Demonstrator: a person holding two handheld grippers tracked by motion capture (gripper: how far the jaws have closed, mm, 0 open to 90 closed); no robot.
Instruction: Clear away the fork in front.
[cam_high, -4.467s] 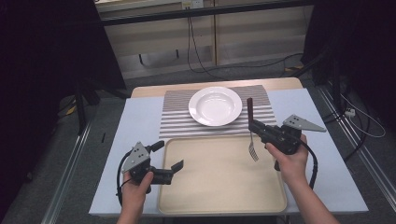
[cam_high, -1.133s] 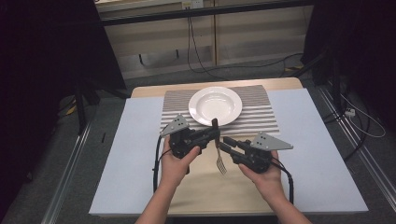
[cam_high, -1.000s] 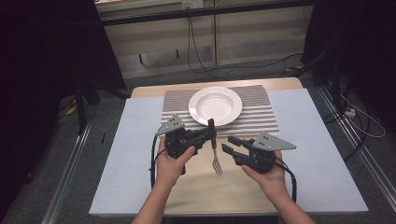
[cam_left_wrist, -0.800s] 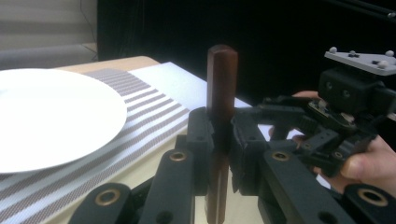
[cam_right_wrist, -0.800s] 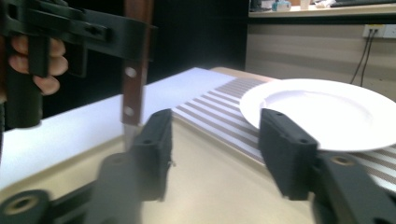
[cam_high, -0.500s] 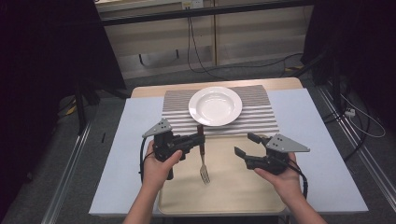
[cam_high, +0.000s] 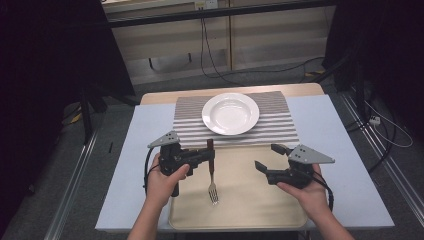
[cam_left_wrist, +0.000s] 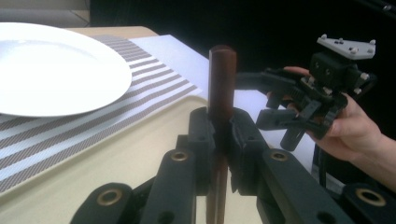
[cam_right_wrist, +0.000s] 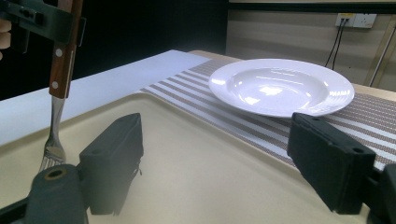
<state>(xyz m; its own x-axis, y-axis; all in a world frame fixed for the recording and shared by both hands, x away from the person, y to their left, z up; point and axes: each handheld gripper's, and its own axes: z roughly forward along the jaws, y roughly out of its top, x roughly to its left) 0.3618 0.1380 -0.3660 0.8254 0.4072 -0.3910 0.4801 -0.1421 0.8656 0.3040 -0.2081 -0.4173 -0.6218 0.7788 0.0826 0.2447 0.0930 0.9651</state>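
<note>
Now left gripper (cam_high: 209, 160) clamps the fork (cam_high: 212, 172) over the tray (cam_high: 260, 210).

Left gripper (cam_high: 207, 158) clamped on upright fork (cam_high: 212, 172) over tray (cam_high: 260, 210); right gripper (cam_high: 270, 157) agape nearby.

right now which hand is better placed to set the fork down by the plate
Left. The left tool is shut on the fork handle, tines down over the tray. The right tool is open, holding nothing.

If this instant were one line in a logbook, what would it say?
left tongs: shut on fork handle, tines down over tray | right tongs: open, holding nothing | plate: on striped mat
</note>
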